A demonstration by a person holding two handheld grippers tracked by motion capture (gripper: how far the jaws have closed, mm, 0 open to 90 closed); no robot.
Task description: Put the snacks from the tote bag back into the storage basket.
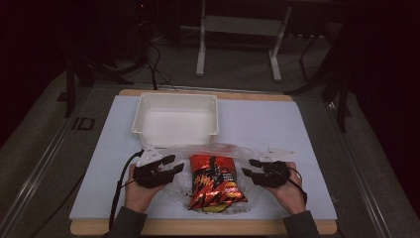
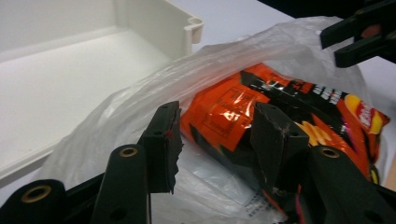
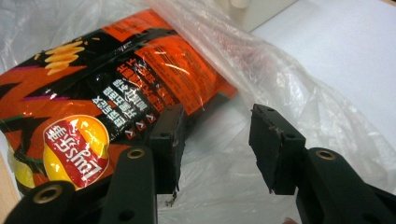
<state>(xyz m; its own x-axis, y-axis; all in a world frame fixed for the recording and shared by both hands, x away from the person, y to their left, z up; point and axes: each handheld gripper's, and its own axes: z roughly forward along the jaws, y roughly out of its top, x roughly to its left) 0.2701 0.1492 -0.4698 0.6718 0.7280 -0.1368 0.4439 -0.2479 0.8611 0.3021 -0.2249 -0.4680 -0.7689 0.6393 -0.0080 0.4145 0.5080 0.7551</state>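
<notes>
White mat [image 1: 297, 129], chip bag [image 1: 214, 181] near front edge

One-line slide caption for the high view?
Two open grippers, left gripper and right gripper, flank a red chip bag on clear plastic before a white bin.

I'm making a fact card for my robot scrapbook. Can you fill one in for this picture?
Snack: red-orange crinkly chip bag, lying inside the bag below
Wrapper: clear thin plastic bag, open towards the tub
Tub: white rectangular plastic bin, nothing inside
Left gripper: open, beside the snack
Right gripper: open, beside the snack
Surface: white sheet on a wooden table
</notes>
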